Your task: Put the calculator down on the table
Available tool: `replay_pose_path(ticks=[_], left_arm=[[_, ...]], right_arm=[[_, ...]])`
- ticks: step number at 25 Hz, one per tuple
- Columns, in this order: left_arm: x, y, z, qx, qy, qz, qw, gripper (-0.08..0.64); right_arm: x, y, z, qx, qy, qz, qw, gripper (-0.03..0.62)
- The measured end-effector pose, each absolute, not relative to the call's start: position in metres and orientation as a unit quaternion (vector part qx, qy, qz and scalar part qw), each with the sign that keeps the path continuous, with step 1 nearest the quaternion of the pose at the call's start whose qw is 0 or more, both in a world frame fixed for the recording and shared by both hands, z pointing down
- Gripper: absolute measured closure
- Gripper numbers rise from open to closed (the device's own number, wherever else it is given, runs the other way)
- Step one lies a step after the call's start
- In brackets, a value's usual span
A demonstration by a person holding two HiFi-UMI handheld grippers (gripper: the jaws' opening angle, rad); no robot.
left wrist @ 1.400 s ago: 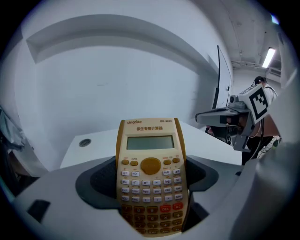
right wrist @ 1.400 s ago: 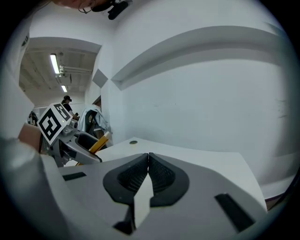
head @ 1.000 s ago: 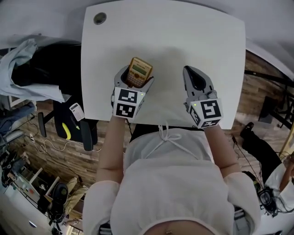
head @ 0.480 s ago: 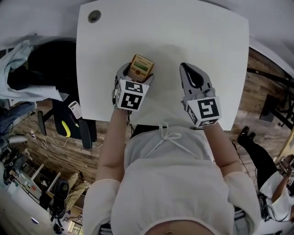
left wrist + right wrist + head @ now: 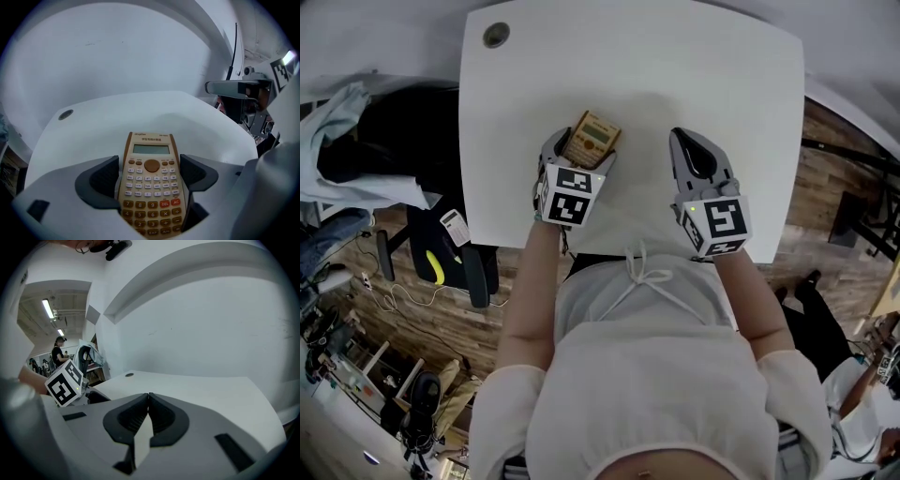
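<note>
A tan calculator (image 5: 592, 140) with a green display sticks out forward from my left gripper (image 5: 577, 156), over the white table (image 5: 675, 75). In the left gripper view the calculator (image 5: 151, 173) lies face up between the two dark jaws, which press on its long sides, so the left gripper (image 5: 151, 174) is shut on it. Whether its far end touches the table, I cannot tell. My right gripper (image 5: 697, 159) hovers to the right of it, about a hand's width away. Its jaws meet with nothing between them, so the right gripper (image 5: 148, 398) is shut.
A round cable hole (image 5: 496, 36) sits in the table's far left corner. A black chair (image 5: 394, 141) draped with clothes stands left of the table. The table's near edge (image 5: 619, 246) runs just under both grippers. A person (image 5: 58, 350) stands far off in the room.
The left gripper has turned slightly clockwise with the calculator, whose far end now points a bit to the right. The right gripper has barely moved.
</note>
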State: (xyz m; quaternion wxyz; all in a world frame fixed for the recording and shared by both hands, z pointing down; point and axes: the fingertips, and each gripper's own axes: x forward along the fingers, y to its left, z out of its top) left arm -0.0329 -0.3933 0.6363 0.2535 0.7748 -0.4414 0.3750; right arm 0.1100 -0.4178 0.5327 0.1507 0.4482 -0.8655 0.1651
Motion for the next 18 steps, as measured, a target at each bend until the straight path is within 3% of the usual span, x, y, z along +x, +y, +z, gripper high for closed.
replay_pose_path(ticks=[6, 13, 18], left_arm=[[-0.038, -0.390, 0.627, 0.784, -0.433, 0.371, 0.246, 0.150], [-0.037, -0.389, 0.548, 0.836, -0.428, 0.303, 0.162, 0.158], [-0.040, -0.384, 0.481, 0.851, -0.453, 0.241, 0.106, 0.287]], right_arm=[[0.107, -0.410, 0.516, 0.463, -0.859, 0.157, 0.151, 0.588], [0.093, -0.391, 0.489, 0.479, -0.854, 0.132, 0.152, 0.588], [0.096, -0.376, 0.456, 0.496, -0.851, 0.108, 0.135, 0.588]])
